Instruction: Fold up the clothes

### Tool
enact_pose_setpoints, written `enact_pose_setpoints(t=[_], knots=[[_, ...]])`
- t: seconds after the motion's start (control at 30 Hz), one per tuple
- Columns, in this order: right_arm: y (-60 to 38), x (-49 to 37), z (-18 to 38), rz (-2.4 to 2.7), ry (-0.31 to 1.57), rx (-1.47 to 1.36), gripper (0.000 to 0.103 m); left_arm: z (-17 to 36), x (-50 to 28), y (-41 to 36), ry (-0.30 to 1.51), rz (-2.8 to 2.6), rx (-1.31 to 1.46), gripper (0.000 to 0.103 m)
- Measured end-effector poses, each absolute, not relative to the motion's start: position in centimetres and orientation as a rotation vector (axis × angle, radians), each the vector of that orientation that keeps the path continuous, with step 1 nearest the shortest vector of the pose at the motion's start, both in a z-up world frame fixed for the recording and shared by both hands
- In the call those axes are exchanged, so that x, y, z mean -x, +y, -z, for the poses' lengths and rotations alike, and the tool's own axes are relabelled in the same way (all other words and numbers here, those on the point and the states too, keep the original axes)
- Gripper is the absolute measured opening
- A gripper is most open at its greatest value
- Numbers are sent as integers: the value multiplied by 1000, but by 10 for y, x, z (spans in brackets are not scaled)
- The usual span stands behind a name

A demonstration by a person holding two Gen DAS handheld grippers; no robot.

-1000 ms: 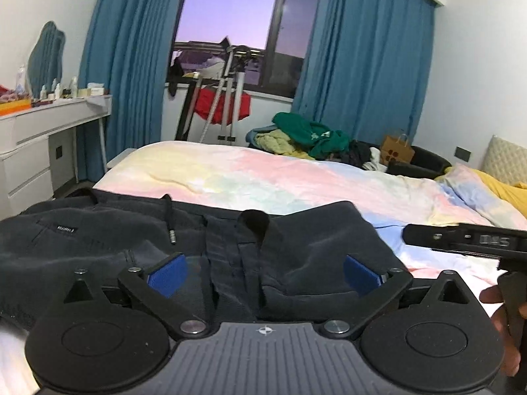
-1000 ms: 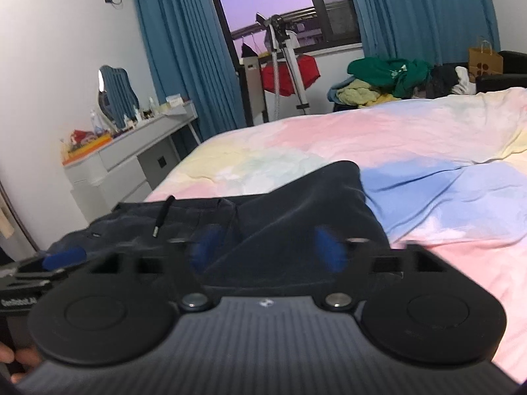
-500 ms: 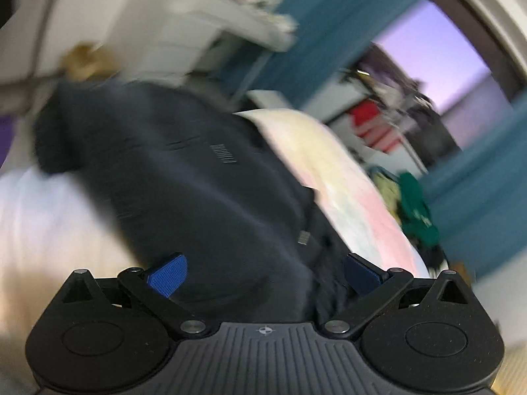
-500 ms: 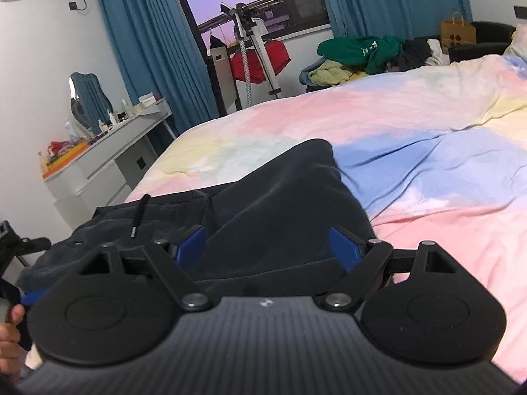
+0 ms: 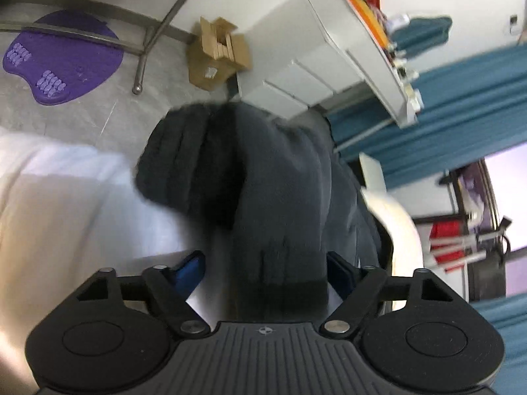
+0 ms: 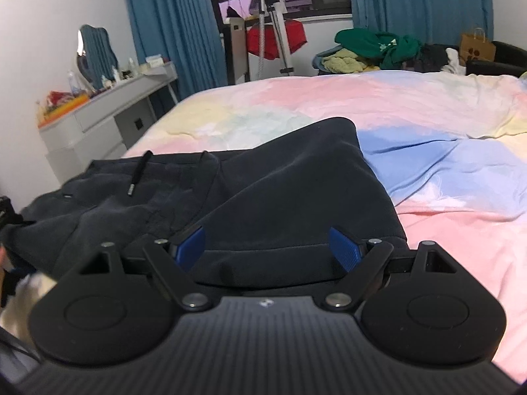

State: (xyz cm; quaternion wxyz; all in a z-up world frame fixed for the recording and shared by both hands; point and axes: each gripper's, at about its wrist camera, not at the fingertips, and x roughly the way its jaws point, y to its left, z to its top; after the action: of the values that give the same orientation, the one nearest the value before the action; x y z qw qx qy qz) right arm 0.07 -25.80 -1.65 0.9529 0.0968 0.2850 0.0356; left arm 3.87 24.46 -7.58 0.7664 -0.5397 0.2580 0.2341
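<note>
A dark grey pair of sweat shorts with a black drawstring lies on the pastel bed cover near its front edge. My right gripper is open, its blue pads on either side of the right leg's hem. My left gripper is open and rolled sideways at the left end of the garment; a fold of the dark fabric runs between its blue pads, which stand apart from it. Part of the shorts hangs over the bed edge there.
A white dresser with clutter stands left of the bed. A cardboard box and a purple mat lie on the floor. A pile of clothes, a tripod and a paper bag sit beyond the bed.
My left gripper has swung to the left end of the shorts and rolled sideways, now looking down at the floor. My right gripper has moved closer to the right leg's hem.
</note>
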Motion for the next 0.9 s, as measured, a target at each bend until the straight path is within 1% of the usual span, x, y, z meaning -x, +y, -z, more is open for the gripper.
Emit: enact_pose_setpoints(t=[0.03,0.17,0.23,0.3,0.37,0.43,0.47,0.53,0.6,0.67,0.8,0.9], knots=[[-255,-5,14,-83,584,-196,84,76,-42,248,546,-512,1168,72],[-235,-35,6,-103,602,-152,84,82,-54,258,540,-561,1119,71],[-221,-49,20,-124,616,-70,84,87,-61,259,554,-594,1074,64],[-208,-62,36,-144,637,8,84,78,-65,251,546,-604,1004,61],[-201,-71,66,-157,721,45,84,69,-69,243,537,-614,934,53],[-204,-71,73,-171,710,37,84,60,-73,235,529,-623,864,38],[-207,-71,71,-173,716,10,84,55,-76,231,524,-628,829,34],[-214,-72,67,-175,722,-45,83,46,-80,222,515,-636,759,21],[-221,-68,63,-170,707,-103,83,30,-78,202,470,-631,639,15],[-239,-61,52,-155,666,-218,83,9,-72,173,403,-616,488,14],[-299,-30,22,-73,494,-524,84,-31,-63,114,275,-587,222,13],[-339,-5,9,59,403,-616,84,-60,-63,59,187,-570,74,12]])
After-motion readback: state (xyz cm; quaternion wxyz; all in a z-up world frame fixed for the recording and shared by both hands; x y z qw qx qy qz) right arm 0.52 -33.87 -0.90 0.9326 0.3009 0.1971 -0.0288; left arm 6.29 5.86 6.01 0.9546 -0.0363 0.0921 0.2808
